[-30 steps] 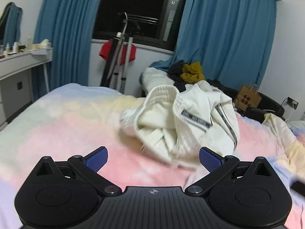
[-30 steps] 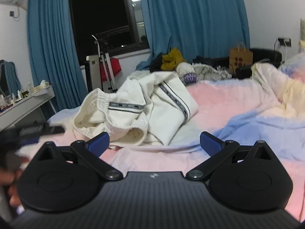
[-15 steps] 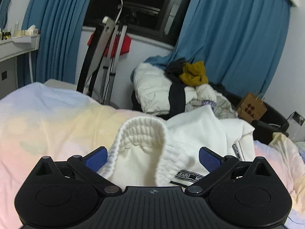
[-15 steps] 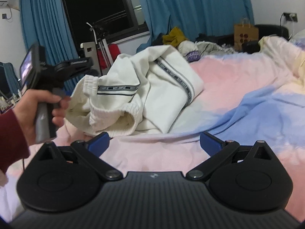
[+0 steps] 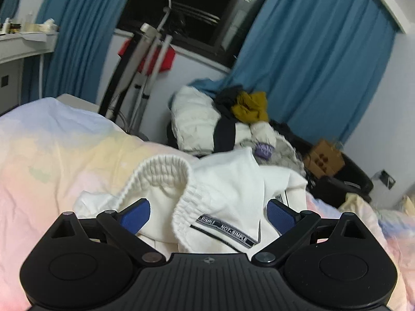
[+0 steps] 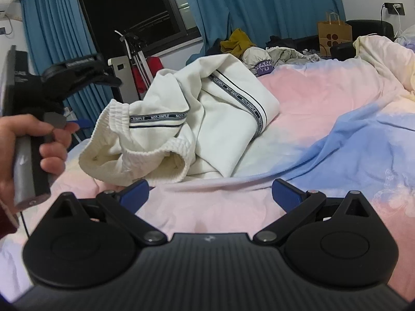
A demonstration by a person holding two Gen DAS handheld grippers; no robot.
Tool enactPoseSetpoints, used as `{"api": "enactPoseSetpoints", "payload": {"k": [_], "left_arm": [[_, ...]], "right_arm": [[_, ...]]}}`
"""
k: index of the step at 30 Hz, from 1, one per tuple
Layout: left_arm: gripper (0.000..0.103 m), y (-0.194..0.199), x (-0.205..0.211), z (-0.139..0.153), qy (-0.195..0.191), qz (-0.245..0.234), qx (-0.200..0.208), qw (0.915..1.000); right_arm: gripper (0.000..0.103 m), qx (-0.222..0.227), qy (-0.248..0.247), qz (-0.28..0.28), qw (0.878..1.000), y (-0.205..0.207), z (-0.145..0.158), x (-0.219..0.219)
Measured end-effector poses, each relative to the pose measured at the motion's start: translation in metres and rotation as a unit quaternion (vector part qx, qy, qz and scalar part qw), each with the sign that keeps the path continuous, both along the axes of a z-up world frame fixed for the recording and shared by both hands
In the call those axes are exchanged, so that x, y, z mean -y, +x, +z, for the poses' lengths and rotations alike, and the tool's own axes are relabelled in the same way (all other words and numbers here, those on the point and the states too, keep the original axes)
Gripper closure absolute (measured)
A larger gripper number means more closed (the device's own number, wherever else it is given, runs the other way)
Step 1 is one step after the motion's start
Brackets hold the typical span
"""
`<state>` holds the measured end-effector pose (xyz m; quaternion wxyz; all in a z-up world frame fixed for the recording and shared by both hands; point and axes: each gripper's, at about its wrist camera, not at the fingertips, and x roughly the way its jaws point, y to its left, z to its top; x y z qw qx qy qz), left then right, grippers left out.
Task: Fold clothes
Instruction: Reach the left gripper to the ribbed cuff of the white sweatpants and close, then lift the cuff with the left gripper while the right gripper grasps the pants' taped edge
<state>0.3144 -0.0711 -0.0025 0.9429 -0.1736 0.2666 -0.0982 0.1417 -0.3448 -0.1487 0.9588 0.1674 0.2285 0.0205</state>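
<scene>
The left tool point(image 5: 208, 213) stood wide astride the crumpled trousers' point(image 6: 192, 127) waistband point(image 5: 166, 171); best to pinch the elastic squarely (right tool point(image 6: 210, 190) wide, empty).

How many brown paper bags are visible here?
1: the paper bag stands on the floor past the bed's far side, near the black chair. Others may be hidden.

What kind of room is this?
Most likely a bedroom. There is a bed with a pastel cover, blue curtains at a dark window, and a heap of clothes beside the bed.
</scene>
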Motion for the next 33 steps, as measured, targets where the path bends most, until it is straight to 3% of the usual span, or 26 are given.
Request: {"api": "enactPoseSetpoints", "payload": {"k": [2,4,7,8,10,15,19,25,33], "left_arm": [[0.008,0.006,0.001,-0.008,-0.003,-0.003,-0.018,0.9998],[0.021,0.021,-0.002,-0.020,-0.047,-0.008,-0.044,0.9979],[0.032,0.043,-0.013,-0.041,-0.125,-0.012,-0.088,0.9882],[0.037,0.049,-0.015,-0.045,-0.131,-0.008,-0.091,0.9872],[0.061,0.056,-0.017,-0.045,-0.134,0.006,-0.084,0.9874],[0.085,0.039,-0.021,-0.023,-0.123,-0.012,-0.043,0.9914],[0.091,-0.002,-0.021,0.017,-0.103,-0.039,0.010,0.9938],[0.092,-0.087,-0.044,0.072,-0.095,-0.062,0.092,0.9892],[0.092,-0.193,-0.112,0.085,-0.137,-0.040,0.115,0.9830]], "right_arm": [[0.000,0.003,0.000,0.001,1.000,-0.002,0.002,0.001],[0.000,0.005,-0.004,0.004,1.000,-0.003,0.001,0.000],[0.000,0.002,-0.007,0.005,1.000,-0.001,0.000,-0.001],[0.000,0.004,-0.007,0.006,1.000,-0.001,-0.001,-0.001],[0.000,0.009,-0.007,0.009,1.000,0.000,-0.002,-0.002],[0.000,0.022,-0.024,0.011,0.999,0.001,-0.004,-0.007],[0.000,0.042,-0.039,0.012,0.998,0.002,-0.004,-0.015],[0.002,0.073,-0.066,0.029,0.995,-0.004,0.001,-0.029],[0.002,0.111,-0.085,0.050,0.989,-0.029,0.016,-0.044]]}}
